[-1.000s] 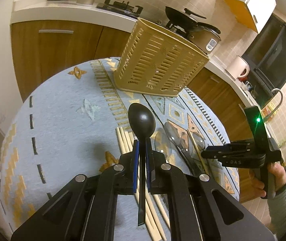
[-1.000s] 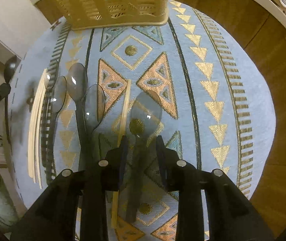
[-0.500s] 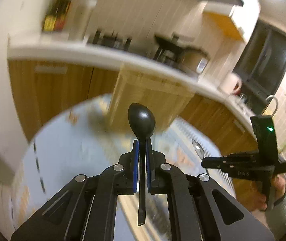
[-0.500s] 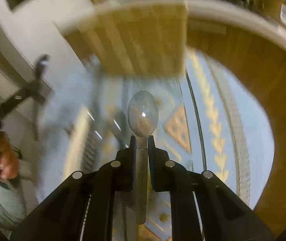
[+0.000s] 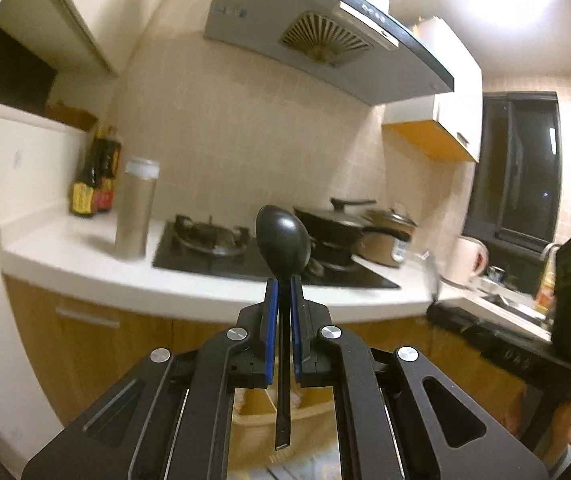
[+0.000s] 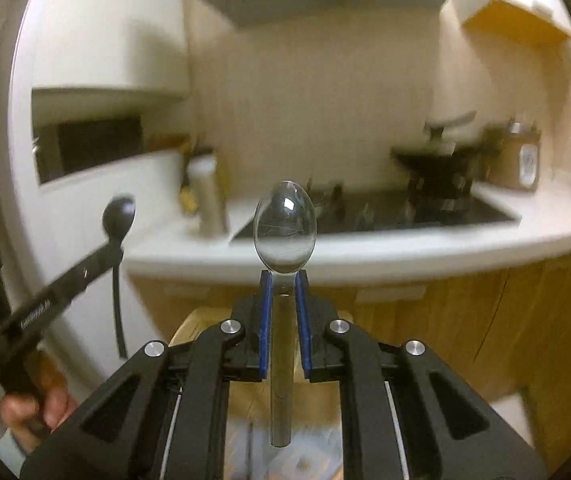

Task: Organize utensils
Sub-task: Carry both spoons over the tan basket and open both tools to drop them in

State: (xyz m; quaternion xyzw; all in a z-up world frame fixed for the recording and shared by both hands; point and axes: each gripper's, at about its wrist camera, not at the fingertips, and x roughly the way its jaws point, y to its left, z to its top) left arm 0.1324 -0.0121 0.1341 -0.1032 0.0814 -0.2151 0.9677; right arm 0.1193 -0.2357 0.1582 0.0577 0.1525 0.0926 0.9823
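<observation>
Both grippers have lifted off the table: left gripper point(image 5: 281, 292) clamps a black spoon point(image 5: 283, 240), right gripper point(image 6: 284, 284) a clear spoon point(image 6: 285, 228); probably bound for the basket point(image 6: 205, 320)

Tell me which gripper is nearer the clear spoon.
Right. The right gripper is shut on the clear spoon, clamping its handle with the bowl pointing up. The left gripper is off to its left, apart from it, gripping the black spoon.
</observation>
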